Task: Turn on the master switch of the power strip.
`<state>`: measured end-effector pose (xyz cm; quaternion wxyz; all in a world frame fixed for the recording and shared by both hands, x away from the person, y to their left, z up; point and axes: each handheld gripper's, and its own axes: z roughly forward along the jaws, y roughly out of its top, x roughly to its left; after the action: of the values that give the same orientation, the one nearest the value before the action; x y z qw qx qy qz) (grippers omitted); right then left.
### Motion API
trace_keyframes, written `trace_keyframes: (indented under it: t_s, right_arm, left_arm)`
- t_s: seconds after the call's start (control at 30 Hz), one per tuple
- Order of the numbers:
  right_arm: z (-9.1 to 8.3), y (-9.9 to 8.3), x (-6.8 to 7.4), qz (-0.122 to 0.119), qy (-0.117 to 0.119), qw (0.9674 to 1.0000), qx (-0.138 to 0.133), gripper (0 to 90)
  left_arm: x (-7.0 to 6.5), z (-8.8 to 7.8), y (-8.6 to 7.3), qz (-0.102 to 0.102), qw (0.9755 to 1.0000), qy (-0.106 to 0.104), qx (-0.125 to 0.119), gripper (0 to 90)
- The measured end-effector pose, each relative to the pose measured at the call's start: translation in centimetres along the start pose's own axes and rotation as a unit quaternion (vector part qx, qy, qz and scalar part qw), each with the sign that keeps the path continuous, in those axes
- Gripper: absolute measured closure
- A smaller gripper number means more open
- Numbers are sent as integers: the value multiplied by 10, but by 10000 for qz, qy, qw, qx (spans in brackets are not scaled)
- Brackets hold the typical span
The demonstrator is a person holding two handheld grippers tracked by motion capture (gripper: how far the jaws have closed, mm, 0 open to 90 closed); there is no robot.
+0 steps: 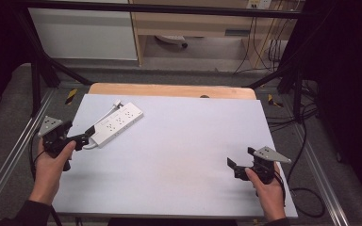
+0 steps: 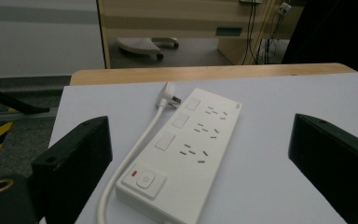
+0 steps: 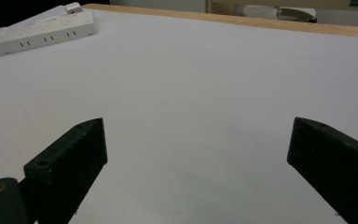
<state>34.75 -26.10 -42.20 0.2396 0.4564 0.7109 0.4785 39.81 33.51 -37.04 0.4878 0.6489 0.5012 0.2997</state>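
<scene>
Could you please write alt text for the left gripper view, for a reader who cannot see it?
A white power strip lies on a pale table between the open black jaws of the left gripper, switch end nearest. Its white cord runs along its left side to a plug at the far end.

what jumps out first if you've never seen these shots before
A white power strip lies slantwise at the far left of the pale table, its cord and plug beside it. The left gripper points at its near end, jaws open; the right gripper sits open at the near right.
</scene>
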Motion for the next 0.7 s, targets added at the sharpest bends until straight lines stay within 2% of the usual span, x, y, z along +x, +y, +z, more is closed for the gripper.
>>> trace_keyframes:
  t_s: [0.23,0.7]
  right_arm:
    - [1,0,1,-42,-1,10000,2,55]
    - [5,-1,4,-112,98,9999,70,51]
  left_arm:
    - [0,12,0,-22,10000,15,41,64]
    - [1,31,-2,130,9996,1,267,64]
